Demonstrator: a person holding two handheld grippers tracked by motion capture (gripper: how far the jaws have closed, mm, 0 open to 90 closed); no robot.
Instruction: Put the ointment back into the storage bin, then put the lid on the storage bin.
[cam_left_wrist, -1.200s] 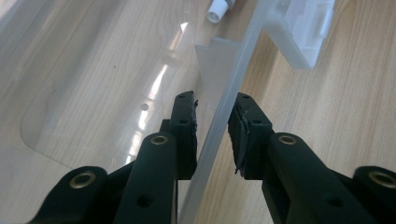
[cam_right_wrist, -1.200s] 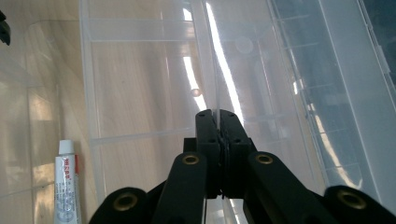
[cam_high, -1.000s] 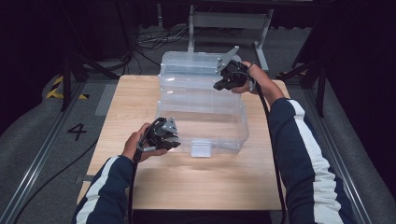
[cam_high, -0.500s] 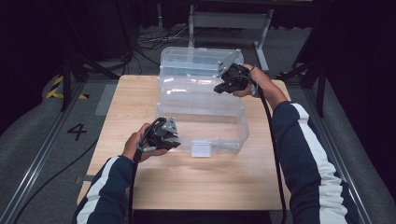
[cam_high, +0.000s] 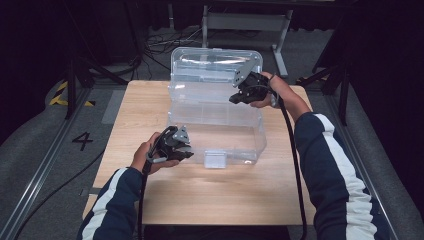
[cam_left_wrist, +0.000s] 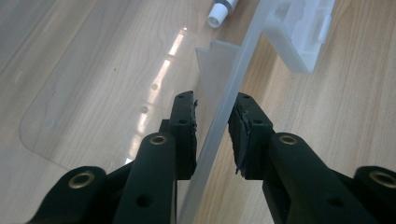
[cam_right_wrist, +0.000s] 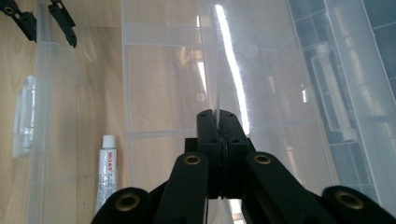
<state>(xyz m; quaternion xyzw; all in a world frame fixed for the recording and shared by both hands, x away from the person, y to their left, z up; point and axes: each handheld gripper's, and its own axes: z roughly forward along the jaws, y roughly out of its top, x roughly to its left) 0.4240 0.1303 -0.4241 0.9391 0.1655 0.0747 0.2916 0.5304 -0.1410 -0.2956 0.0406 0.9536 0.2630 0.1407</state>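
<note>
We find a clear plastic organiser box (cam_high: 215, 125) standing on the wooden table (cam_high: 150, 100), its lid (cam_high: 212, 67) raised upright at the far side. In the high view the left hand (cam_high: 145, 157) comes in low from the near edge, forearm angled toward the middle of the table, and carries the left gripper (cam_high: 187, 152) roughly level at the near left corner of the box. In the left gripper view its jaws straddle the front wall (cam_left_wrist: 224, 116) of the box — one jaw inside, one outside — and we see a narrow gap between each pad and the plastic, so we record the tool as partly open with the wall between its jaws but not pressed. The white latch (cam_left_wrist: 306, 35) sits on the outer face of that wall, further along. The right arm reaches further across, elbow bent, with the right hand (cam_high: 272, 90) held high at the right side of the lid, and the right gripper (cam_high: 237, 97) points inward and down. In the right gripper view its jaws are closed flat on a thin clear panel of the box (cam_right_wrist: 219, 60), which runs straight up from between the pads. A small white tube (cam_right_wrist: 106, 175) lies in a compartment near the front wall.
</note>
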